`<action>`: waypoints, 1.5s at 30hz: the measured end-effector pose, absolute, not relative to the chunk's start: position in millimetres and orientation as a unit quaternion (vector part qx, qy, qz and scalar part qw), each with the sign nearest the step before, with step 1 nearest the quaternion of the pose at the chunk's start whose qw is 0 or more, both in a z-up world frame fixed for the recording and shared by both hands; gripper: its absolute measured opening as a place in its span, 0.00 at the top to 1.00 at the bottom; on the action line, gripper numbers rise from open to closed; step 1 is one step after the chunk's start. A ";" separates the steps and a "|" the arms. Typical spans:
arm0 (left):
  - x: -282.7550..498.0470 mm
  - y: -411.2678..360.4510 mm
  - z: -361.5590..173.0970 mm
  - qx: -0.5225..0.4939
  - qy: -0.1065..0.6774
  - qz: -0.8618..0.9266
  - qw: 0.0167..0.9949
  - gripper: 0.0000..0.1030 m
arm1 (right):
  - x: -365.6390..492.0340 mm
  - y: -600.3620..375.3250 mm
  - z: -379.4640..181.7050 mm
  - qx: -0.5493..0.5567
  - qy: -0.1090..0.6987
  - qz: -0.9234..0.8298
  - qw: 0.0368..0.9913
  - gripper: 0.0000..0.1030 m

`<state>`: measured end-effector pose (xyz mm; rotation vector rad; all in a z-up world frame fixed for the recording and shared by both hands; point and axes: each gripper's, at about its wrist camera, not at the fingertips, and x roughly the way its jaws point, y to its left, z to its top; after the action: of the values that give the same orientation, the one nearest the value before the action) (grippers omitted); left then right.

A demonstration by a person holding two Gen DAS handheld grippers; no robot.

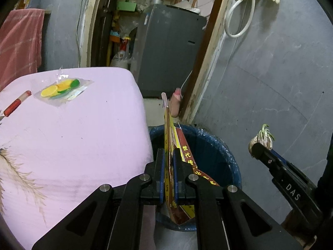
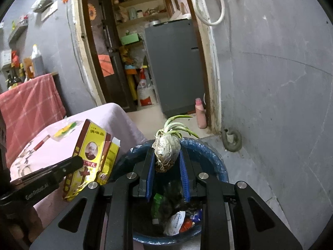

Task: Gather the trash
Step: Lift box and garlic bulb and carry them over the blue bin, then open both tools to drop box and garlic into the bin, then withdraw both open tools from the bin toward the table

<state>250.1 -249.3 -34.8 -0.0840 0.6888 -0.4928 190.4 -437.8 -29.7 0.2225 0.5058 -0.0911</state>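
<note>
While wrappers (image 1: 62, 90) are waiting on the table (image 1: 83, 135), we are holding a clamped carton (image 1: 179, 156) in the left gripper (image 1: 168, 166) and pinched sprouted garlic (image 2: 166, 148) in the right gripper (image 2: 167, 173) over the bin (image 2: 216, 162).

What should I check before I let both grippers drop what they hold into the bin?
1. Left gripper shut on the flattened yellow box: ok.
2. Right gripper shut on the sprouted garlic bulb: ok.
3. Garlic bulb above the opening of the blue-lined bin: ok, trash shows right below it.
4. Box over the bin: its lower end hangs over the bin in the left wrist view, but the right wrist view puts it towards the bin's side next to the pink-covered table: cannot tell.
5. Room in the bin: ok, the trash lies low inside.
6. Trash left on the table: not ok, a clear packet of lemon slices and a red tube remain.
</note>
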 end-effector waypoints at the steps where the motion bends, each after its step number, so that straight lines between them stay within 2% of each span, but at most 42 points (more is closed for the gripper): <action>1: 250.5 -249.5 -36.0 -0.041 0.336 -0.239 0.910 0.95 | 190.8 -439.1 -30.2 0.113 0.251 -0.046 0.960 0.79; 12: 258.2 -250.3 -42.9 -0.053 0.366 -0.246 0.896 0.91 | 195.4 -445.8 -36.1 0.127 0.270 -0.059 0.953 0.77; 17: 256.3 -247.8 -38.9 -0.063 0.355 -0.252 0.898 0.80 | 195.1 -446.2 -34.6 0.127 0.266 -0.061 0.954 0.76; 22: 249.0 -244.5 -29.5 -0.065 0.327 -0.245 0.910 0.74 | 191.0 -446.9 -31.4 0.131 0.251 -0.062 0.957 0.67; 23: 246.3 -242.8 -27.1 -0.065 0.315 -0.238 0.916 0.71 | 190.2 -446.3 -30.2 0.128 0.247 -0.063 0.958 0.67; 24: 242.8 -240.1 -24.4 -0.065 0.300 -0.228 0.924 0.62 | 188.8 -445.0 -28.7 0.124 0.242 -0.065 0.960 0.66; 25: 240.0 -237.1 -21.5 -0.069 0.286 -0.220 0.930 0.54 | 187.2 -443.1 -27.0 0.119 0.236 -0.066 0.962 0.64; 28: 232.6 -226.0 -13.7 -0.086 0.249 -0.203 0.943 0.52 | 181.7 -437.9 -19.8 0.100 0.214 -0.072 0.969 0.52; 30: 233.0 -221.4 -11.1 -0.093 0.243 -0.194 0.946 0.51 | 177.4 -434.8 -14.3 0.090 0.197 -0.074 0.974 0.48; 33: 230.1 -214.1 -6.4 -0.103 0.232 -0.184 0.950 0.41 | 171.2 -431.2 -5.5 0.077 0.171 -0.083 0.979 0.42; 34: 229.9 -212.5 -3.7 -0.106 0.227 -0.183 0.950 0.37 | 168.2 -430.3 -1.8 0.074 0.159 -0.087 0.981 0.32; 35: 227.6 -212.3 -0.8 -0.107 0.224 -0.183 0.951 0.33 | 166.2 -430.7 0.5 0.073 0.150 -0.089 0.982 0.27; 36: 225.8 -211.1 2.2 -0.107 0.220 -0.183 0.952 0.25 | 163.4 -430.6 3.3 0.071 0.139 -0.093 0.983 0.18; 37: 225.7 -209.8 6.4 -0.105 0.218 -0.180 0.954 0.19 | 161.1 -430.2 5.8 0.070 0.130 -0.095 0.984 0.15; 38: 224.0 -208.2 9.5 -0.103 0.214 -0.174 0.956 0.17 | 158.7 -430.3 7.9 0.070 0.121 -0.096 0.986 0.14; 40: 222.7 -204.3 16.3 -0.101 0.207 -0.173 0.958 0.09 | 157.0 -430.5 10.8 0.073 0.109 -0.101 0.986 0.03; 42: 222.4 -200.5 21.2 -0.098 0.207 -0.166 0.959 0.05 | 155.4 -430.7 11.9 0.075 0.101 -0.104 0.987 0.01; 45: 222.7 -193.2 27.6 -0.092 0.204 -0.157 0.962 0.05 | 155.7 -429.4 14.0 0.077 0.097 -0.101 0.987 0.00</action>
<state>222.7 -193.2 27.6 -0.1864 0.4127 -0.3174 155.7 -429.4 14.0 0.1555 0.1940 -0.2037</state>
